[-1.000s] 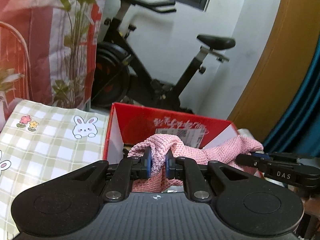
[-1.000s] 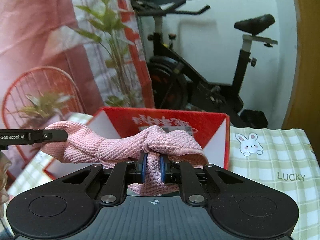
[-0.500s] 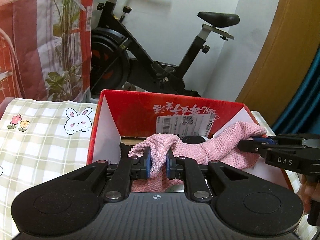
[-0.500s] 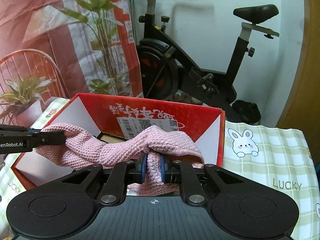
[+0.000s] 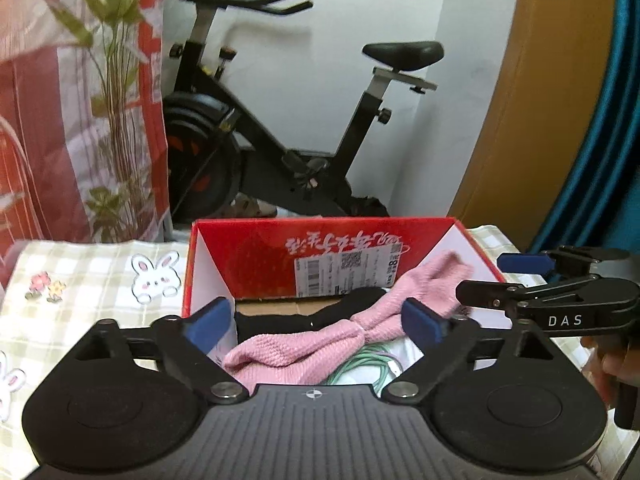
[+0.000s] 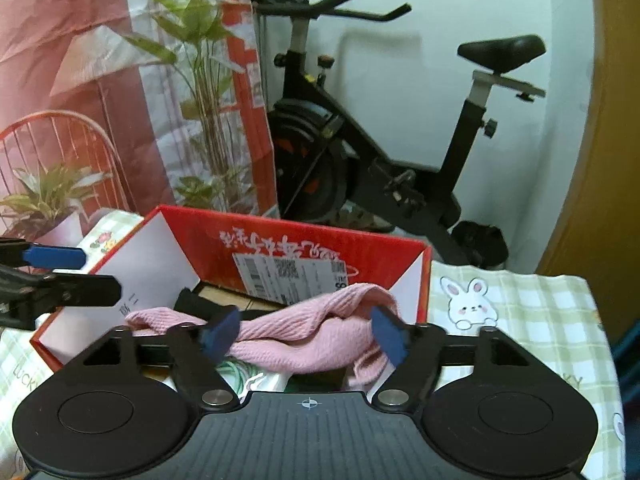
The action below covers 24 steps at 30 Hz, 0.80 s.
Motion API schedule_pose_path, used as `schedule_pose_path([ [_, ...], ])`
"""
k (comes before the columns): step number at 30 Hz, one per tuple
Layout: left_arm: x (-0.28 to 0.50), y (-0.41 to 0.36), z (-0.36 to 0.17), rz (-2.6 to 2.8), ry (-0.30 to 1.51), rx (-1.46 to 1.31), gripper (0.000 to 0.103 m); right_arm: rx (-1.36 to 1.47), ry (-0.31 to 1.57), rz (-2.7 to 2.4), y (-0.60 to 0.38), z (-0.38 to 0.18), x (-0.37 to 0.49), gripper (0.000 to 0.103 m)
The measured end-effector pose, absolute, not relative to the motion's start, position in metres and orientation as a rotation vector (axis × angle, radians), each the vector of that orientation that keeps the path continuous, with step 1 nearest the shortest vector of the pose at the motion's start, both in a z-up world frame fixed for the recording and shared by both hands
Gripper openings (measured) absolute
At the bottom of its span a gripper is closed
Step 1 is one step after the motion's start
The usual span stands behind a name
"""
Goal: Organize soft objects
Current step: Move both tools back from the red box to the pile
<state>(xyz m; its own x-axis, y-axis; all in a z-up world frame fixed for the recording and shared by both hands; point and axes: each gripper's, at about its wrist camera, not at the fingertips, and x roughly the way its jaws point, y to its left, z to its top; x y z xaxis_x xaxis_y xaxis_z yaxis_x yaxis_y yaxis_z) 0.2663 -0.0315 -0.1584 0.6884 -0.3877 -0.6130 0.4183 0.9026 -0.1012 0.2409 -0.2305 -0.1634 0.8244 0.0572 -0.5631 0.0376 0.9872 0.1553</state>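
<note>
A pink knitted cloth (image 5: 320,344) lies inside the red cardboard box (image 5: 248,252), draped over a black cloth (image 5: 280,320) and a coil of green cord (image 5: 360,364). My left gripper (image 5: 318,322) hangs over the box's near side, its jaws opening wide, and the blue pads no longer touch the cloth. In the right wrist view the pink cloth (image 6: 304,332) sags between the spreading jaws of my right gripper (image 6: 306,334), free of its pads, inside the same red box (image 6: 300,248). Each gripper shows at the edge of the other's view.
The box stands on a green checked tablecloth with rabbit prints (image 5: 100,280), also seen at the right (image 6: 520,312). Behind the table are a black exercise bike (image 5: 304,140), a plant-print curtain (image 5: 80,100) and a wooden panel (image 5: 540,100).
Both grippers, shut on the pink cloth before, have opened and let it go. The cloth has dropped from above the box's rim down into the box.
</note>
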Motion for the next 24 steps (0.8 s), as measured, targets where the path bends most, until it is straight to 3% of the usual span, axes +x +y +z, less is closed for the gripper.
schedule_pose_path([
  [2, 0.260, -0.030, -0.152, -0.455, 0.669, 0.055, 0.097, 0.150, 0.584, -0.005, -0.229, -0.158, 0.234, 0.099],
  [3, 0.257, -0.029, -0.150, -0.456, 0.667, 0.056, 0.097, 0.147, 0.566, -0.009, -0.227, -0.154, 0.228, 0.102],
  [24, 0.181, 0.009, -0.129, -0.448, 0.594, 0.022, 0.099, 0.169, 0.482, -0.026, -0.199, -0.128, 0.145, 0.103],
])
